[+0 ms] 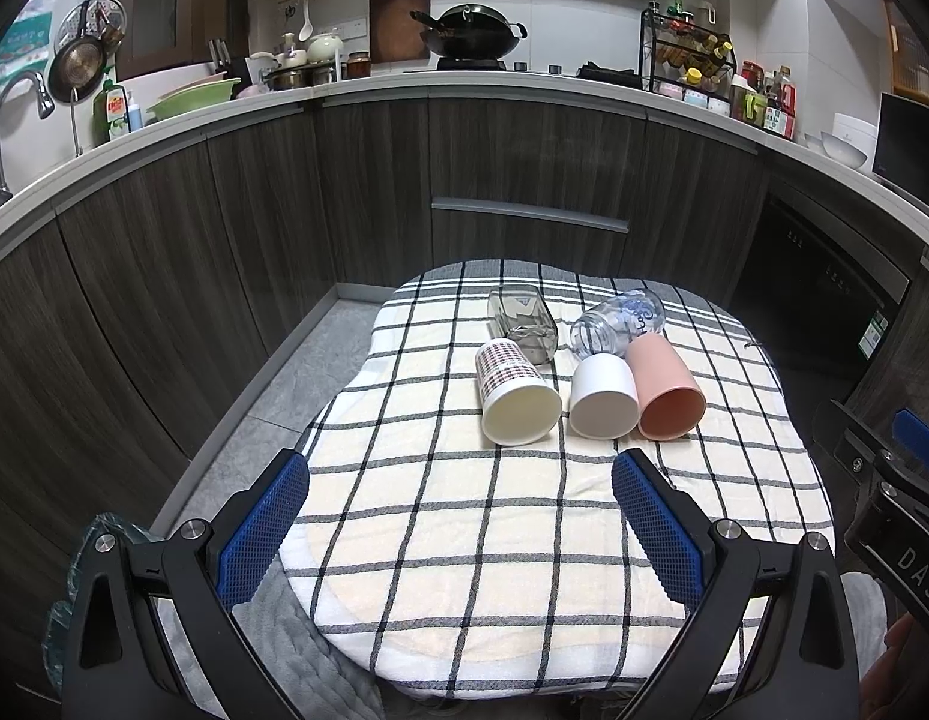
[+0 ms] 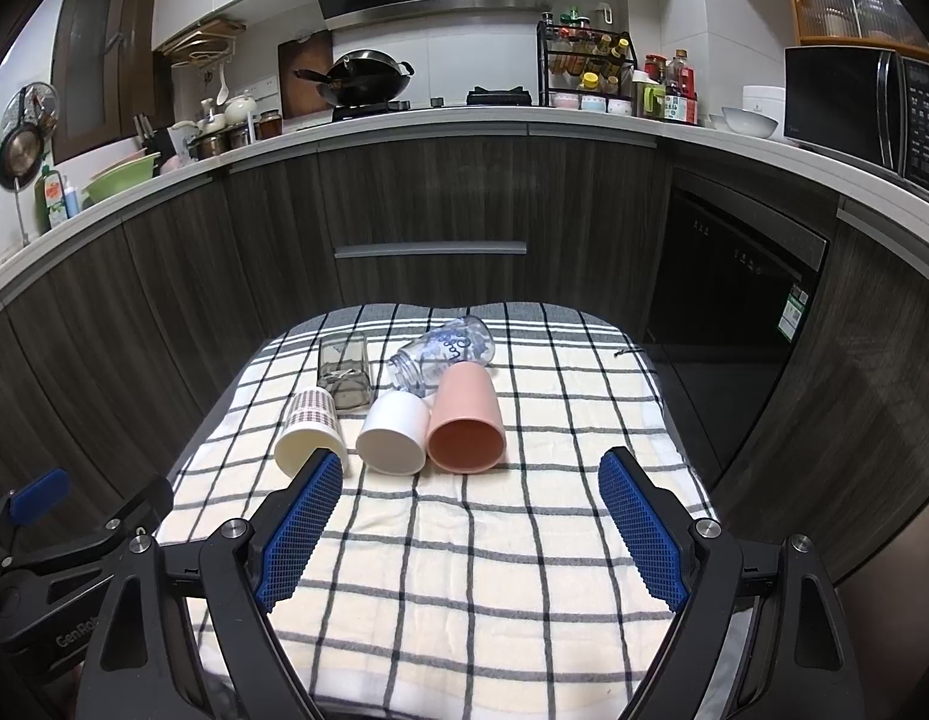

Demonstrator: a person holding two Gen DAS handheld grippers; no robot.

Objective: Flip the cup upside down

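Note:
Several cups lie on their sides on a checked cloth (image 1: 464, 540) (image 2: 464, 570). A patterned paper cup (image 1: 515, 393) (image 2: 308, 429), a white cup (image 1: 602, 396) (image 2: 395, 432) and a pink cup (image 1: 665, 387) (image 2: 467, 423) lie in a row, mouths toward me. Behind them lie a grey square glass (image 1: 524, 321) (image 2: 343, 369) and a clear printed glass (image 1: 617, 321) (image 2: 443, 354). My left gripper (image 1: 461, 468) is open and empty, short of the row. My right gripper (image 2: 470, 465) is open and empty, just before the cups.
The cloth covers a small table with floor beyond its left edge. Dark wood cabinets (image 1: 524, 180) curve round behind it. The counter above holds a wok (image 1: 473, 30), a spice rack (image 2: 587, 63) and a microwave (image 2: 860, 105). The right gripper's body (image 1: 890, 480) shows at the left view's right edge.

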